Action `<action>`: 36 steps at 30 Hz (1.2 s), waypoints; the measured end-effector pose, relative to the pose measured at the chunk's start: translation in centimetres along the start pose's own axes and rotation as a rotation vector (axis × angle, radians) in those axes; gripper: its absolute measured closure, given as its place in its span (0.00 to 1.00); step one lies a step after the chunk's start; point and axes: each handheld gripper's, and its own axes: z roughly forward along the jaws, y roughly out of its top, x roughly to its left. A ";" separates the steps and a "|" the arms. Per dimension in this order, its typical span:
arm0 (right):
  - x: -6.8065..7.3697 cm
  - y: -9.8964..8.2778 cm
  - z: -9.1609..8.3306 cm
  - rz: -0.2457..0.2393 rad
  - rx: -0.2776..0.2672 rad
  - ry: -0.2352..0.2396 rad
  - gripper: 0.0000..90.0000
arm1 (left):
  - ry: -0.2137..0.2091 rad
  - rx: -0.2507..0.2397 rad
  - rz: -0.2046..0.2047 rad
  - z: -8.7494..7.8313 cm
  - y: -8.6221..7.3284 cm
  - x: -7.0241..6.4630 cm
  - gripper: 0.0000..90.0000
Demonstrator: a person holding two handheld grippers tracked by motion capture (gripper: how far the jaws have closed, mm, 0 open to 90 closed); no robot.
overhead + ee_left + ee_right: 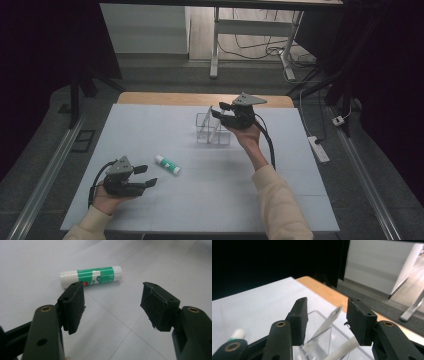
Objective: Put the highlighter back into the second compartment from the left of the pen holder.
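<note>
A white and green glue stick [167,164] lies on its side on the white table top [150,135], left of centre. My left gripper [148,176] hovers low just to its left, open, with the glue stick [91,276] lying beyond the jaws. A clear plastic organiser box [212,129] stands at the table's middle back. My right gripper [218,110] is held above that box, open. Between its fingertips a slim clear-and-white pen-like item [329,321] leans in the clear box [322,345], untouched.
The table's wooden back edge [200,98] lies beyond the white sheet. Behind it are a white desk frame [250,40] and cables on the floor. A power strip [319,148] lies on the floor at the right. Dark curtains flank both sides.
</note>
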 end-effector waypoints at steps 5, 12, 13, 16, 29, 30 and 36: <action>0.0 -1.0 -1.1 0.003 0.031 0.011 0.56 | 0.000 0.003 0.001 0.0 0.0 0.0 0.40; -0.6 -2.9 -3.1 0.016 0.075 0.009 0.55 | 0.002 0.004 0.000 0.1 0.0 0.0 0.40; -0.7 -3.2 -3.3 0.020 0.080 0.008 0.55 | 0.002 0.005 0.000 0.1 0.0 0.0 0.40; -0.9 -3.8 -4.2 0.025 0.097 0.006 0.55 | 0.002 0.006 -0.001 0.1 0.0 0.0 0.40; 0.1 -5.3 -6.6 0.011 0.153 0.021 0.52 | 0.006 0.006 -0.003 0.1 0.0 0.0 0.39; 0.2 -5.4 -6.8 0.012 0.156 0.022 0.51 | 0.006 0.006 -0.002 0.1 0.0 0.0 0.39; 0.6 -6.7 -8.1 0.019 0.177 0.031 0.50 | 0.005 0.009 0.001 0.3 0.1 0.0 0.39</action>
